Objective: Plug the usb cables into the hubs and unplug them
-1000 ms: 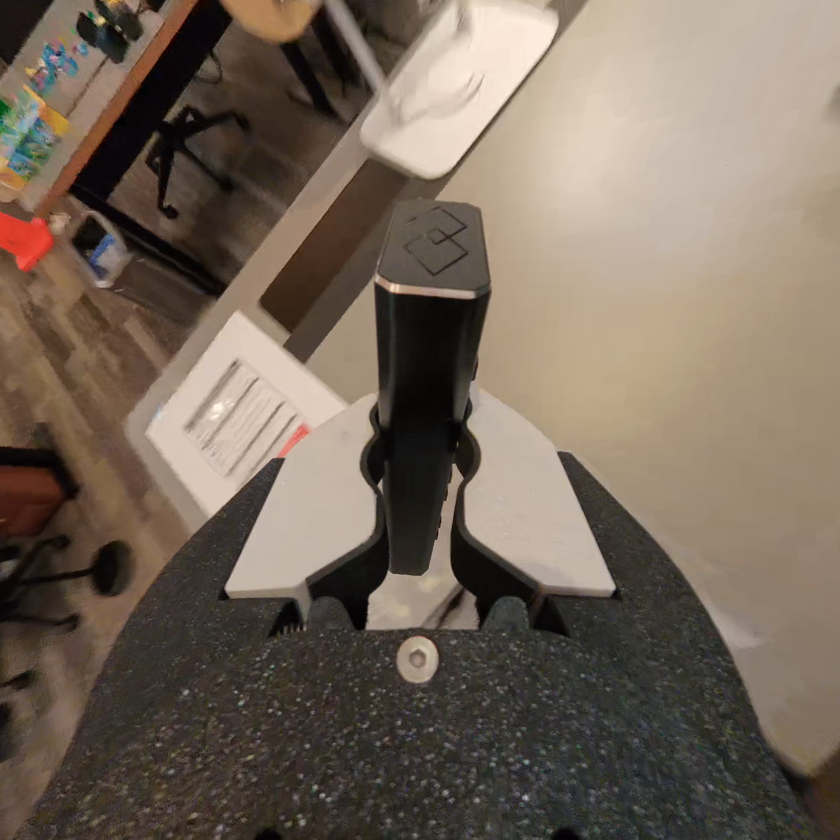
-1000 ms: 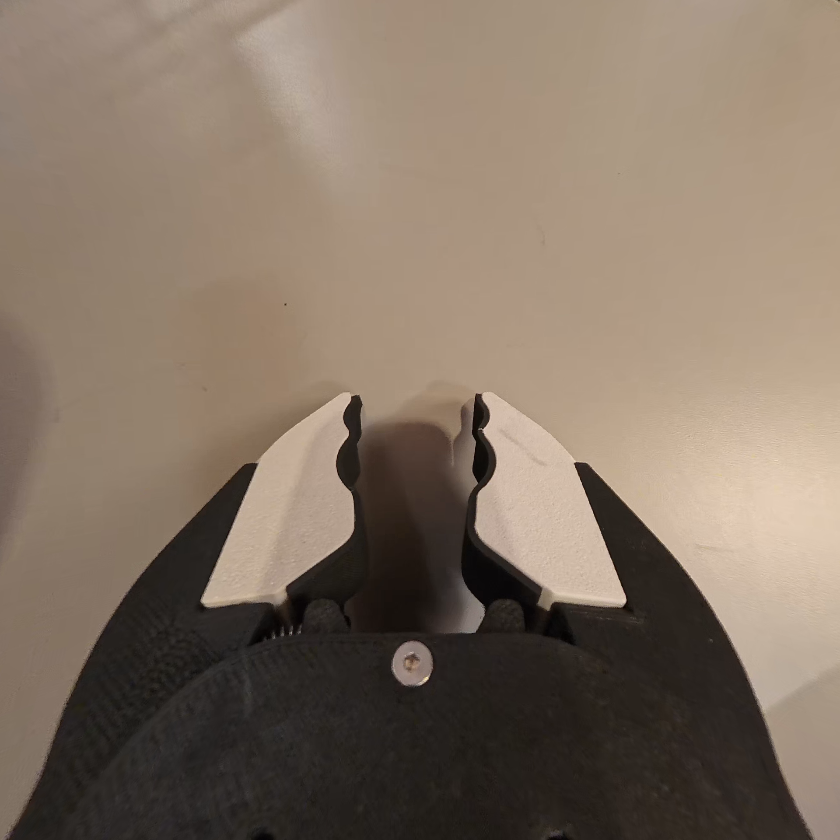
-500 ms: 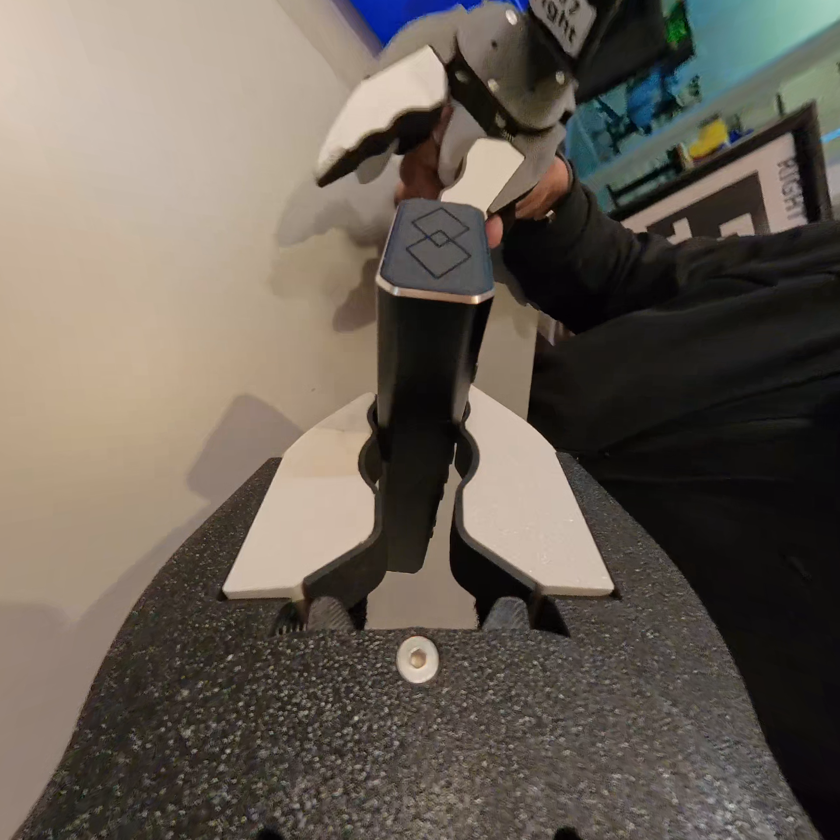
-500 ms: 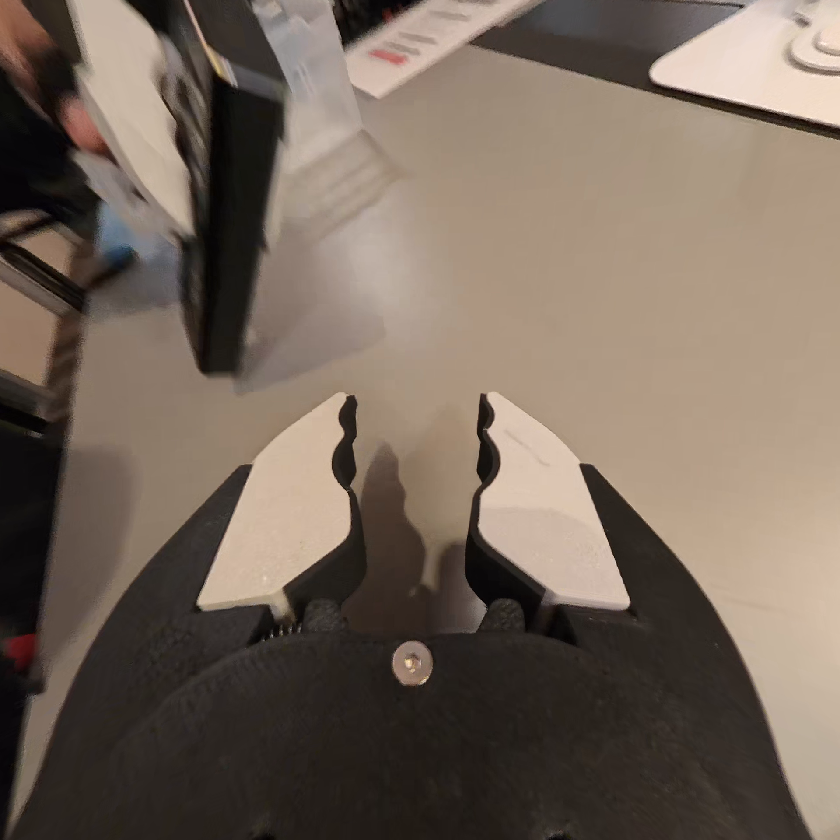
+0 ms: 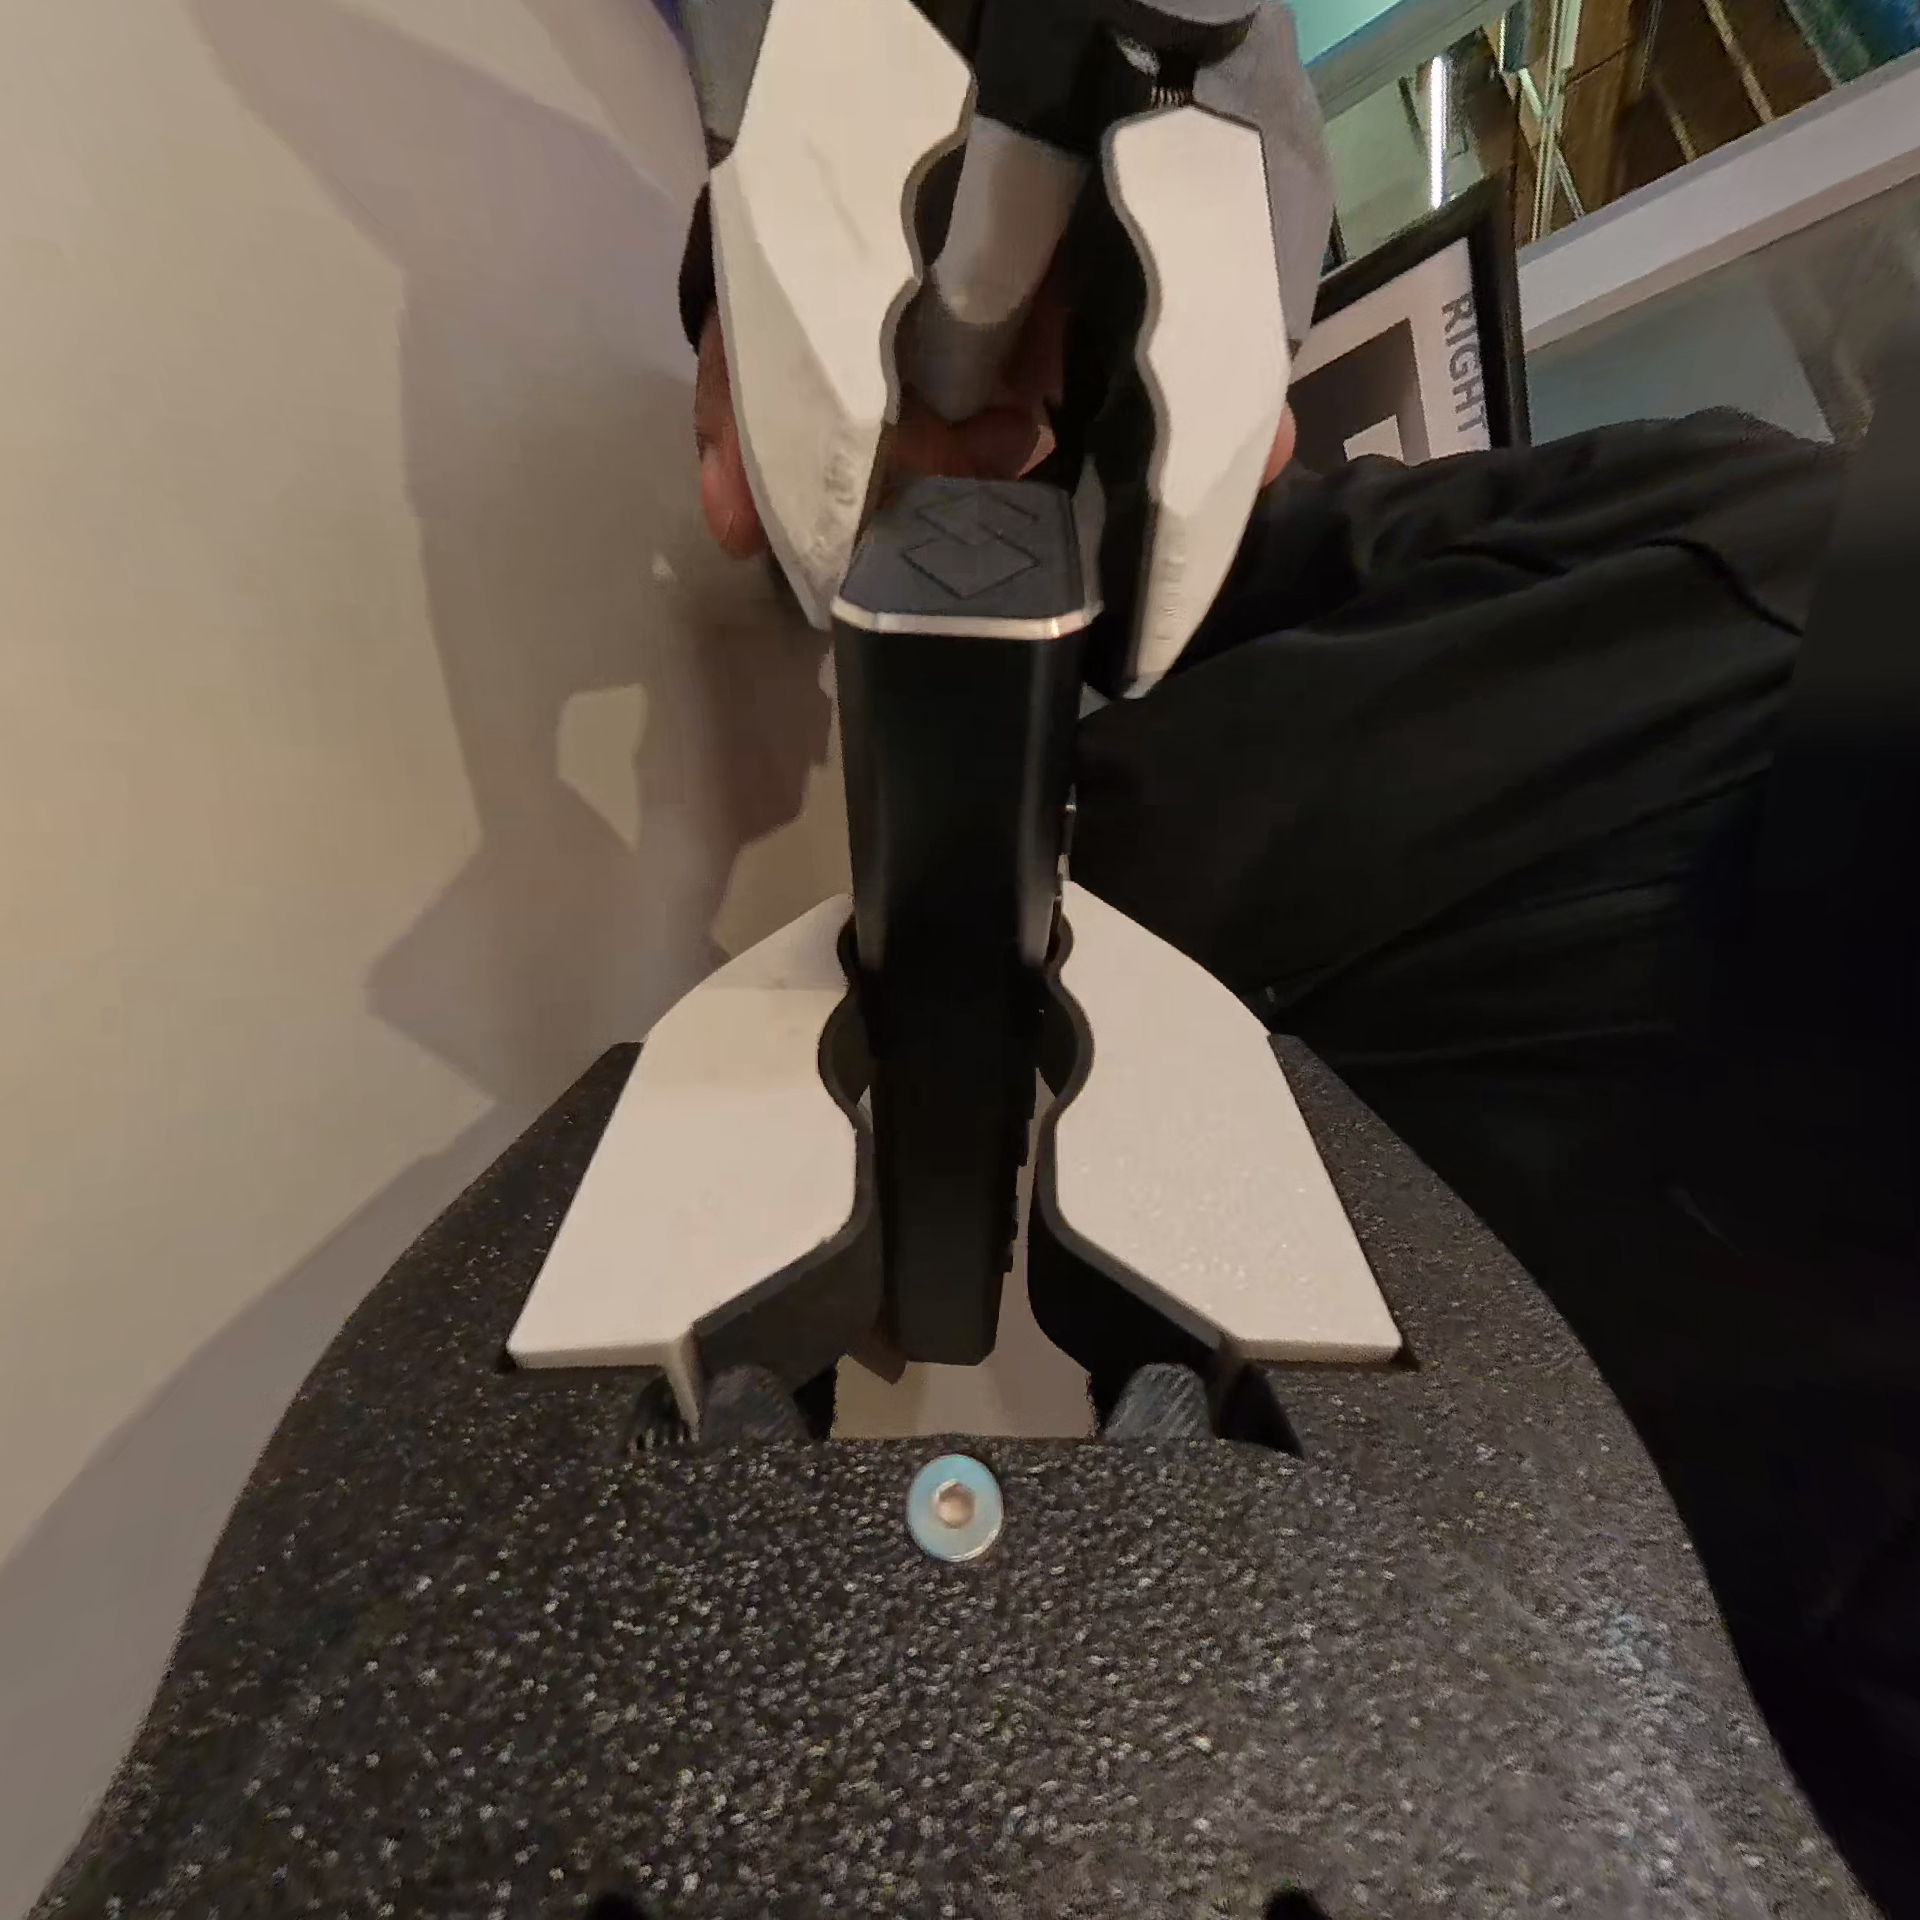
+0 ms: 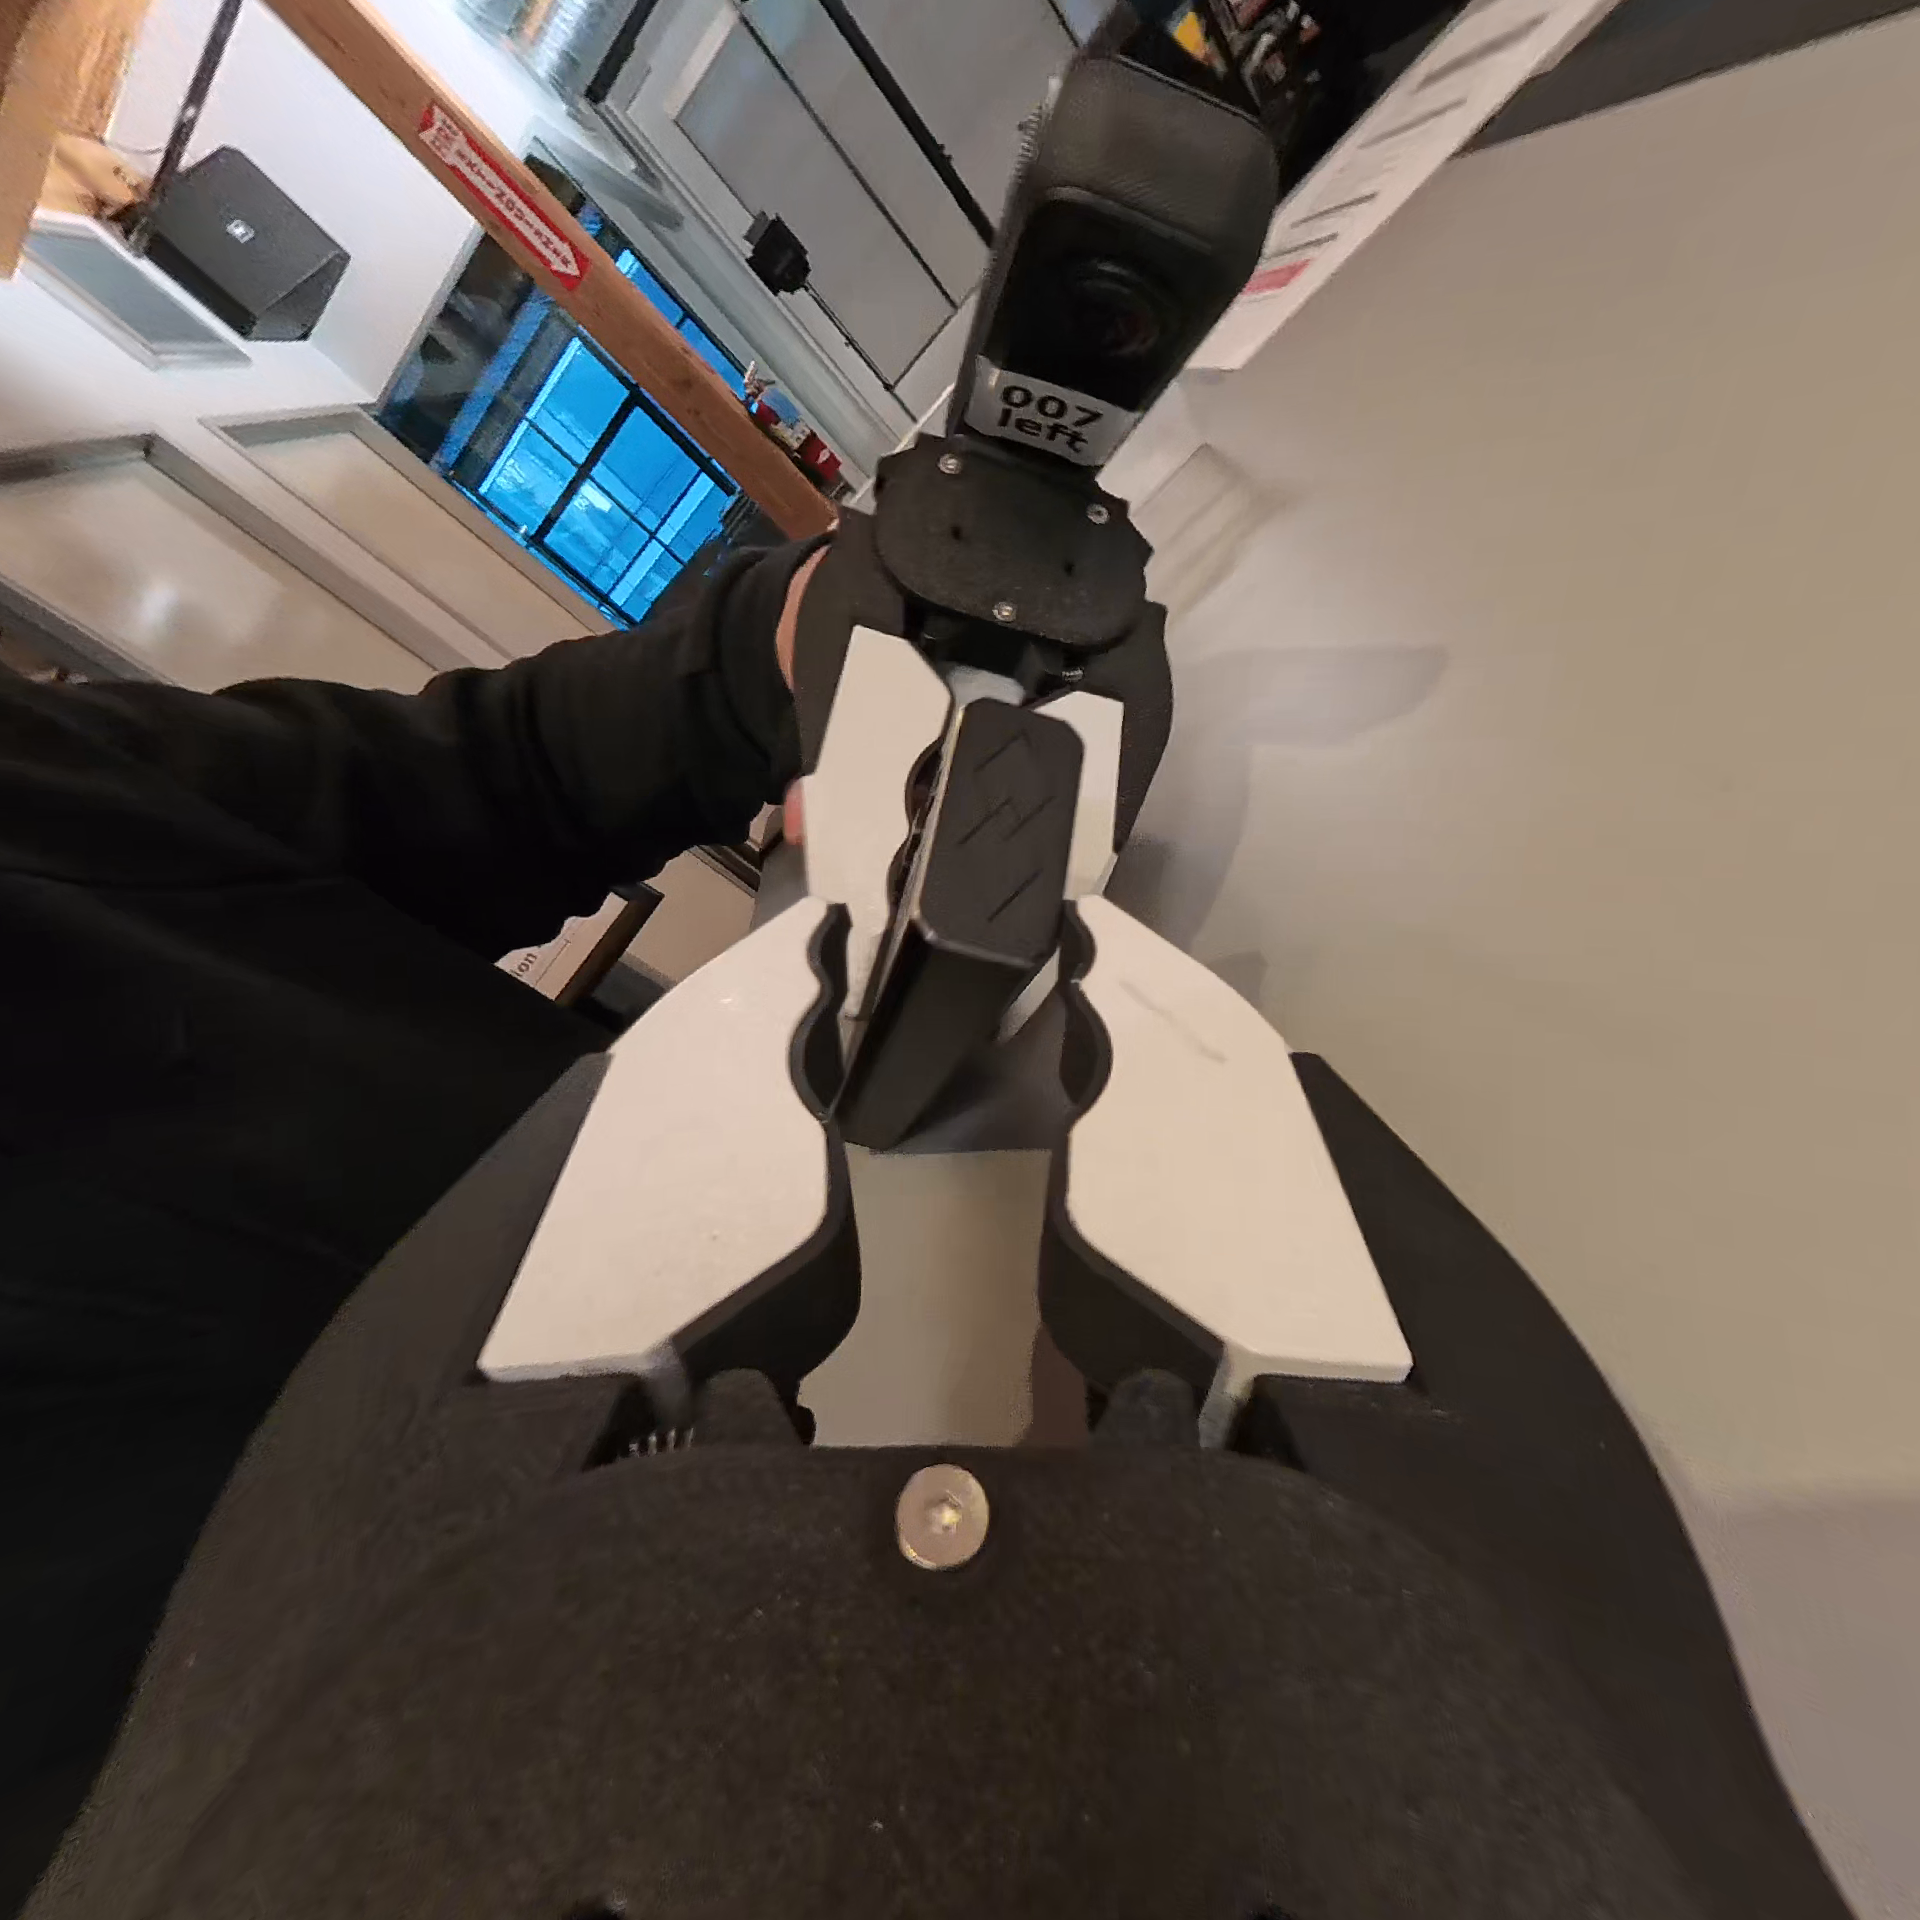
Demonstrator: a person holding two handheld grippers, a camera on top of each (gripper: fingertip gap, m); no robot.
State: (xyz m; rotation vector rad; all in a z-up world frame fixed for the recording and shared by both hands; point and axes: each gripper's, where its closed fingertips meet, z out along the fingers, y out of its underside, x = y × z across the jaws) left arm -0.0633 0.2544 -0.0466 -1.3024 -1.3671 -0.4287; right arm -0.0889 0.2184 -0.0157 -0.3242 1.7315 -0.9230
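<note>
A black USB hub (image 5: 956, 831) with a silver rim is clamped upright between the fingers of my left gripper (image 5: 956, 914), which is shut on it. My right gripper (image 5: 992, 608) faces it head-on, open, with one finger on each side of the hub's far end. In the right wrist view my right gripper (image 6: 954, 920) is open, and the end of the hub (image 6: 987, 831) sits between its fingertips, close against the left one. The left gripper (image 6: 966, 868) holds the hub behind. No USB cable shows in either view.
The beige table (image 5: 260, 623) fills the left of the left wrist view and shows in the right wrist view (image 6: 1558, 727). A person's black sleeve (image 6: 416, 810) reaches to the left gripper. A framed sign (image 5: 1434, 343) stands behind. The tips of one gripper are about 5 centimetres away from the tips of the other.
The right gripper has closed in on the held hub and now straddles its far end, still open. The left gripper has kept its grip on the hub.
</note>
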